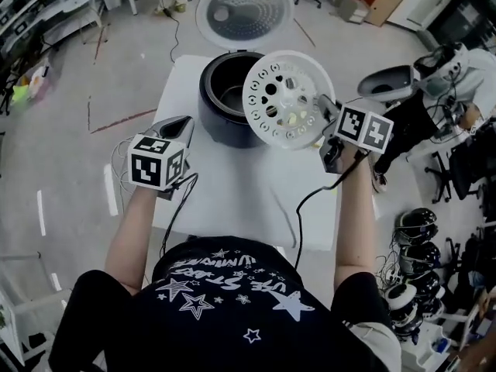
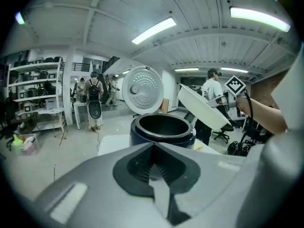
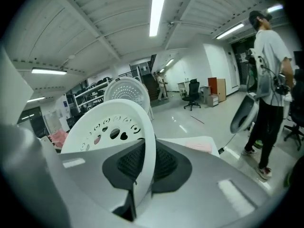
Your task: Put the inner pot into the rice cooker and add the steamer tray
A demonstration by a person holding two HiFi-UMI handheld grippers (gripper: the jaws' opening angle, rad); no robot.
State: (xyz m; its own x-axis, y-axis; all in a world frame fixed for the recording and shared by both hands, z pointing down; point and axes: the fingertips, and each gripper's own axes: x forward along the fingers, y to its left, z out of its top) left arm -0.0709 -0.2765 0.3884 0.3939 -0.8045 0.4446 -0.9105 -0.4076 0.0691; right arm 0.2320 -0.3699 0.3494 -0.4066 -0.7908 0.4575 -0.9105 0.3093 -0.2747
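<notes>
The dark rice cooker point(image 1: 219, 111) stands at the far end of the white table point(image 1: 248, 196), lid point(image 1: 245, 11) swung open behind it. Its inner pot point(image 2: 162, 125) sits inside. My right gripper point(image 1: 322, 124) is shut on the rim of the white perforated steamer tray point(image 1: 288, 99), held tilted in the air over the cooker's right side; the same steamer tray point(image 3: 114, 132) stands on edge between the jaws in the right gripper view. My left gripper point(image 1: 180, 127) hovers left of the cooker, shut with nothing in it.
A person point(image 3: 268, 84) carrying gear stands to the right of the table. Cables point(image 1: 306, 208) trail from both grippers across the table. Helmets point(image 1: 418, 242) line the floor at the right. Shelving point(image 2: 33, 99) stands far left.
</notes>
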